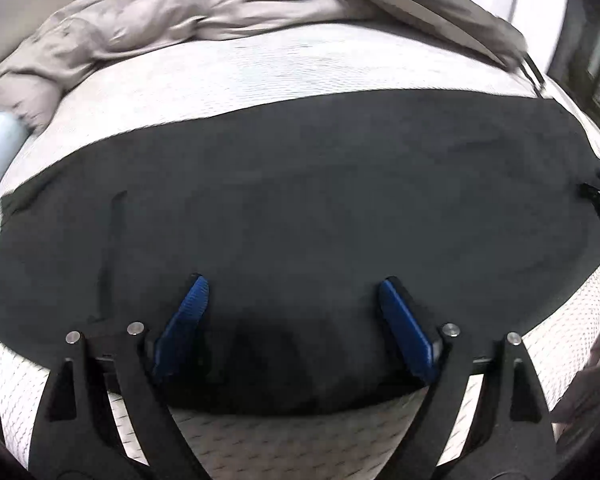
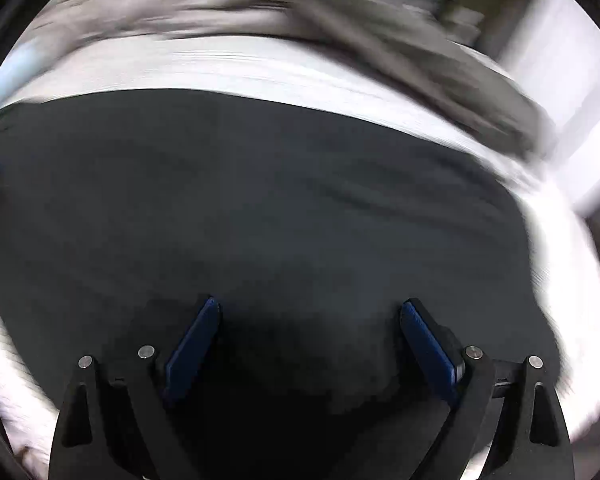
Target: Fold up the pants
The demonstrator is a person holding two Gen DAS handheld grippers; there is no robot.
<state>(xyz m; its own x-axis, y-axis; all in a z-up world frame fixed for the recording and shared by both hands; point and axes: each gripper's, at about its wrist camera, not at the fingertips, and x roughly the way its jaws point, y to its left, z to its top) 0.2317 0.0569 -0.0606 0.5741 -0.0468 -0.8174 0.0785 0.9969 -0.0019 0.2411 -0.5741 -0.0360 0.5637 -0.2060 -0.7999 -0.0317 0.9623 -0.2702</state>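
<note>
The black pants (image 1: 300, 208) lie spread flat across the white mattress (image 1: 308, 68), filling the middle of both views. The left gripper (image 1: 292, 292) hangs over the near edge of the fabric, its blue-padded fingers (image 1: 184, 324) spread wide and holding nothing. The right gripper (image 2: 310, 316) sits above the dark cloth too, fingers (image 2: 428, 344) likewise spread apart, empty. On the far side, a crumpled beige blanket (image 1: 160, 16) is heaped along the mattress. The right wrist view is smeared with blur.
</note>
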